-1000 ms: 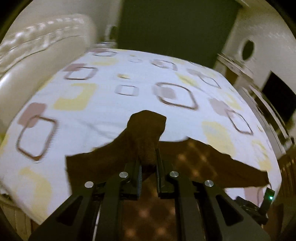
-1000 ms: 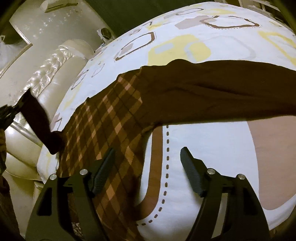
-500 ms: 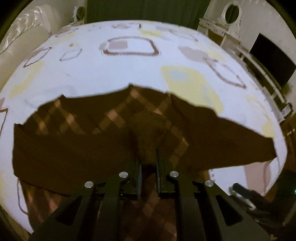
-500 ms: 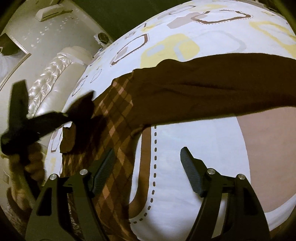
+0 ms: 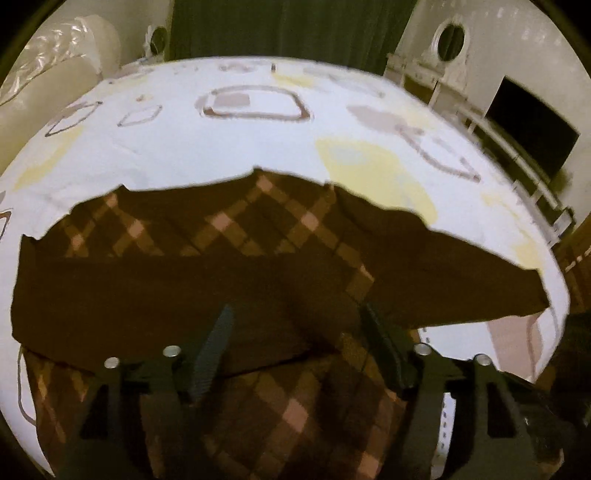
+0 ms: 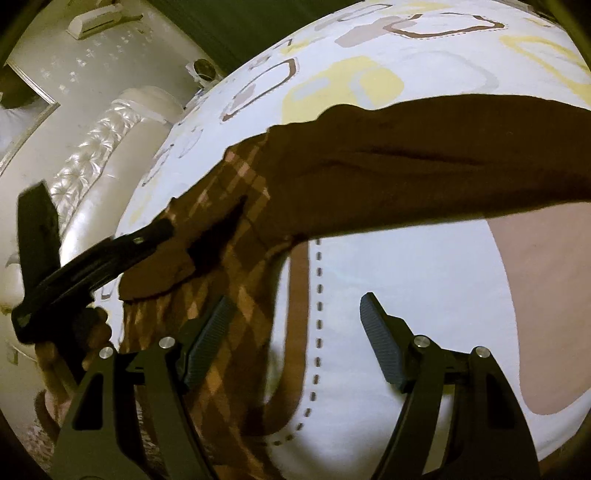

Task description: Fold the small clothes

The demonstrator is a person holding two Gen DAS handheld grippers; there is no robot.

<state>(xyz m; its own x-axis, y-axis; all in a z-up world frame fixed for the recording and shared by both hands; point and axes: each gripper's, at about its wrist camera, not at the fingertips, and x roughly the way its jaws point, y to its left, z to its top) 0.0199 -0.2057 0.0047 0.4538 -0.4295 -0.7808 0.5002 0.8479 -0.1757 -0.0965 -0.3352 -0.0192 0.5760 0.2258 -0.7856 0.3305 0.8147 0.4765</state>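
Note:
A small brown garment with a plaid body [image 5: 258,236] and plain brown sleeves lies spread on the patterned bed sheet [image 5: 221,147]. One sleeve [image 5: 147,295] lies folded across the plaid body. My left gripper [image 5: 299,328] is open and empty just above that folded sleeve. In the right wrist view the garment [image 6: 406,170] stretches across the bed with its other sleeve reaching right. My right gripper [image 6: 299,321] is open and empty over the sheet [image 6: 406,280] beside the plaid body. The left gripper also shows in the right wrist view [image 6: 177,236], over the folded sleeve.
A padded cream headboard [image 6: 96,147] stands at the left of the bed. A white cabinet with a dark screen [image 5: 532,125] stands to the right of the bed. Dark green curtains [image 5: 280,26] hang behind the bed.
My left gripper carried the sleeve across the plaid body, laid it down, then opened and let it go. My right gripper stayed open and barely moved.

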